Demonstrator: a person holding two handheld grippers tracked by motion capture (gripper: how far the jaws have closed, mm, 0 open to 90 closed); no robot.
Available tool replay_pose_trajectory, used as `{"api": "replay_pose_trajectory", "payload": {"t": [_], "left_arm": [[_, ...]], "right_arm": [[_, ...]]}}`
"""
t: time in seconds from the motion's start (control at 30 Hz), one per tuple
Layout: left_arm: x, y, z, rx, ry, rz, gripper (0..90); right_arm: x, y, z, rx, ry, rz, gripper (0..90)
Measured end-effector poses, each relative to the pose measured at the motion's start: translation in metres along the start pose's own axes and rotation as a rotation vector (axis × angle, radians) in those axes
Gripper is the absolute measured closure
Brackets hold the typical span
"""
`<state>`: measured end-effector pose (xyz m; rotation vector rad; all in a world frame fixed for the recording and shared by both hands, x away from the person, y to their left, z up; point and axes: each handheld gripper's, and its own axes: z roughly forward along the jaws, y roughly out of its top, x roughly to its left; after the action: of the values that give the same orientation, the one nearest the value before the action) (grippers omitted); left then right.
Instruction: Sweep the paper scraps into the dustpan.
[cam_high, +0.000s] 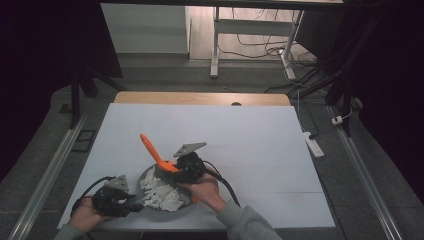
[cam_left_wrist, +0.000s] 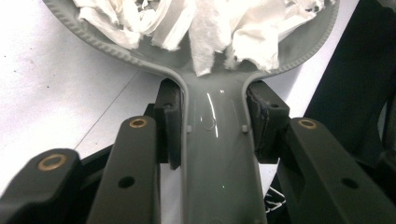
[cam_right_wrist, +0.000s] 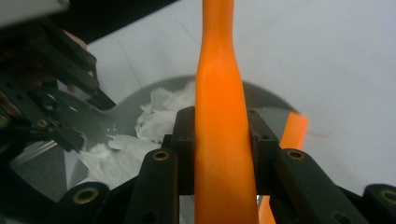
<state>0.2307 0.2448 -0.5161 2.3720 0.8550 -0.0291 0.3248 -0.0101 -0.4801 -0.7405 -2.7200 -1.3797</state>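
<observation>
Left gripper (cam_left_wrist: 215, 126) jaws clamp glossy grey pan handle (cam_left_wrist: 219, 154); right gripper (cam_right_wrist: 219, 140) jaws clamp smooth orange spatula (cam_right_wrist: 219, 140); crumpled white paper (cam_left_wrist: 210, 23) inside.

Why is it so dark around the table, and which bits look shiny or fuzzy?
High view: light falls on the white table, the room edges go black. Left gripper view: a bright glint on the grey pan handle. Right gripper view: the orange handle is close and blurry.
</observation>
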Motion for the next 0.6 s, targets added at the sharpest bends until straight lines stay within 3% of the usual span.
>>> {"api": "replay_pose_trajectory", "payload": {"t": [0.3,0.6], "left_arm": [[0.001,-0.002,0.001,-0.009,-0.007,-0.006,61.3],[0.001,-0.005,0.004,-0.028,-0.016,-0.017,61.2]], "right_arm": [[-0.014,0.006,-0.037,-0.076,-0.061,0.01,70.4],[-0.03,0.001,-0.057,-0.096,-0.114,0.033,70.4]]}}
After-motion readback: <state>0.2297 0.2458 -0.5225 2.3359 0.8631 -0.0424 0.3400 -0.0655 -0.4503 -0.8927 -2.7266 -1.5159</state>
